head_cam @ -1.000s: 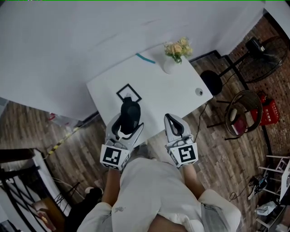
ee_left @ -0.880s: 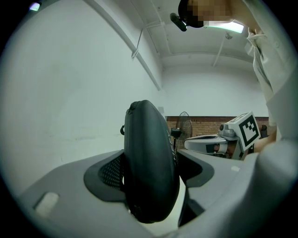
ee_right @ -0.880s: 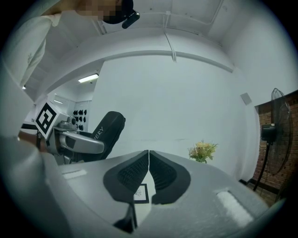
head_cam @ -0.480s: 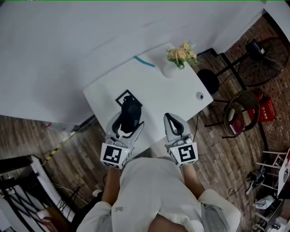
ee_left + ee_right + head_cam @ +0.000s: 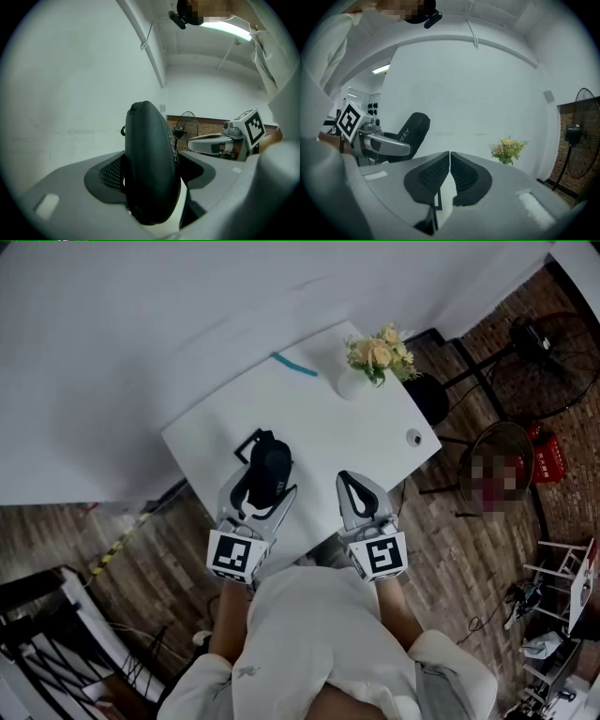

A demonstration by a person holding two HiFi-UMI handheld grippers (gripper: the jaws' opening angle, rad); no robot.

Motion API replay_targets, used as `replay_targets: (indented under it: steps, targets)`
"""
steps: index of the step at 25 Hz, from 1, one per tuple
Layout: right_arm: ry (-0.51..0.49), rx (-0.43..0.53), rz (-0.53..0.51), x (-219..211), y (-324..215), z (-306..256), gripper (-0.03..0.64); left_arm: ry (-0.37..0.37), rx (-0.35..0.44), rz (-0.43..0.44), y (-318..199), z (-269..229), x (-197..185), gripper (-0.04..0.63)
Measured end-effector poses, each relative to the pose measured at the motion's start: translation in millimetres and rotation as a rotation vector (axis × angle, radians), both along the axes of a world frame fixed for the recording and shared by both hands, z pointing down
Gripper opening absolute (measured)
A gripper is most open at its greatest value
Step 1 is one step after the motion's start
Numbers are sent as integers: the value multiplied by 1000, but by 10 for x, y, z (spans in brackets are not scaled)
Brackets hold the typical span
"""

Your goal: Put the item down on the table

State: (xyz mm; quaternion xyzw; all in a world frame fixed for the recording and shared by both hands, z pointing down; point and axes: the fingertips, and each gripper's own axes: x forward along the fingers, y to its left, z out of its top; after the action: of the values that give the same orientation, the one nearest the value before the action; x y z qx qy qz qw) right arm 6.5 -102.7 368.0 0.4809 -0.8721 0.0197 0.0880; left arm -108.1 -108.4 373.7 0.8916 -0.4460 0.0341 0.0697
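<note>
A black oval zip case [image 5: 269, 468] stands on edge between the jaws of my left gripper [image 5: 266, 465], which is shut on it above the near left part of the white table [image 5: 309, 423]. In the left gripper view the case [image 5: 151, 164] fills the gap between the dark pads. My right gripper [image 5: 354, 486] hangs over the table's near edge, shut, with nothing held; its pads [image 5: 440, 176] meet in the right gripper view, where the case [image 5: 411, 135] shows at the left.
A black square outline [image 5: 248, 444] is marked on the table just beyond the case. A white vase of flowers [image 5: 372, 362] stands at the far right, a teal strip [image 5: 294, 365] at the back, a small round thing [image 5: 413, 437] near the right edge. Chairs and a fan [image 5: 553, 352] stand right.
The table has slid nearer beneath both grippers, and the case now overlaps the square outline's near side. Both grippers keep their hold and spacing.
</note>
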Motion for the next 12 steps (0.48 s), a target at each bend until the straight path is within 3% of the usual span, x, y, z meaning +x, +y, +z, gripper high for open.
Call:
replay_targets:
  steps: [12]
  targets:
    - [1,-52,-40,57,-401,244,12,-22,-54,-28,-381,280,104,354]
